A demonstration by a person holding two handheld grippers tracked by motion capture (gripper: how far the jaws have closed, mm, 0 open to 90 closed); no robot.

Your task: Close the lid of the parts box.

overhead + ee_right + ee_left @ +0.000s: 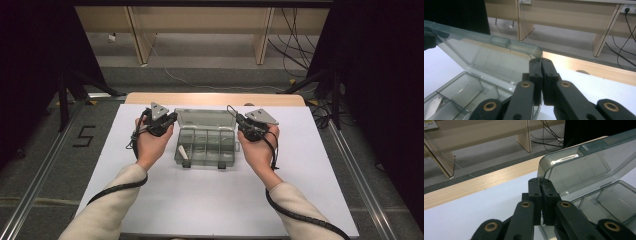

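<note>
A clear grey compartment box (206, 147) lies open in the middle of the white sheet, its lid (205, 119) raised at the far side. My left gripper (173, 117) is shut on the lid's left edge. In the left gripper view the lid (584, 167) runs down between the closed jaws of the left gripper (541, 181). My right gripper (238, 120) is shut on the lid's right edge, and the corner of the lid (499, 53) enters the right gripper (541, 62). A small white piece (183, 151) lies in the left-hand compartment, where the right gripper view also shows the white piece (432, 106).
The white sheet (210, 200) covers a wooden table (215, 98) whose far edge shows. Beyond it are a pale wooden bench (200, 30), floor cables (295, 45) and dark stand legs (75, 85) at both sides.
</note>
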